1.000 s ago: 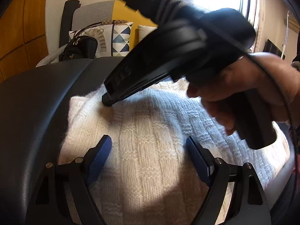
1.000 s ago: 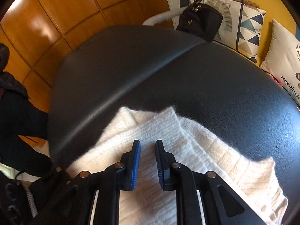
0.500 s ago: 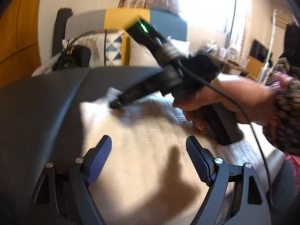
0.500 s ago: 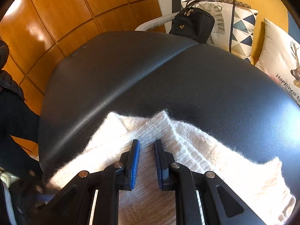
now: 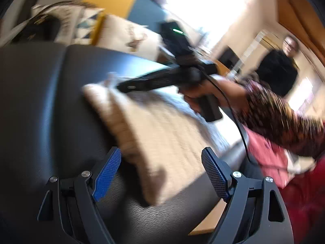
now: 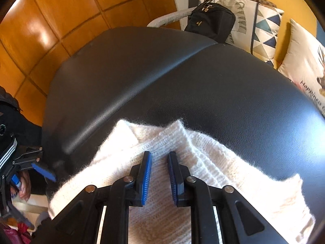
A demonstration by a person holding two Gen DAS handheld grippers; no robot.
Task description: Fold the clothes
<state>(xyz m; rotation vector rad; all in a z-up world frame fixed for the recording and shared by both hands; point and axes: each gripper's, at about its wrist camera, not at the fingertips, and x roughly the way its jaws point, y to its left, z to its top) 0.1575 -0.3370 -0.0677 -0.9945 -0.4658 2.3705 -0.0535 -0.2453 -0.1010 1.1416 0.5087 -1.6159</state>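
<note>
A cream knit sweater [image 5: 162, 134] lies folded on a black padded surface [image 5: 40, 101]. My left gripper [image 5: 160, 150] stands wide open just above the sweater's near corner, with nothing pressed between its pads. In the right wrist view, my right gripper [image 6: 159, 153] points down onto the far folded edge of the sweater [image 6: 223, 172], its jaws nearly together with knit filling the narrow gap. The left wrist view is blurred; it shows the right gripper [image 5: 121, 86] with its tip on the sweater's far corner, held by a hand [image 5: 203, 93] in a patterned sleeve. The left gripper [image 6: 30, 174] shows at the left edge.
The black padded surface [image 6: 182, 81] stretches bare beyond the sweater. Behind it sit a black handbag [image 6: 211, 22] and patterned cushions [image 6: 262, 24] on a sofa. An orange wooden wall [image 6: 40, 30] stands to the left. A person in black [image 5: 278, 69] is at the back right.
My left gripper has pulled back and swung right, from over the middle of the sweater to its near corner, still open. The right gripper has stayed on the far edge.
</note>
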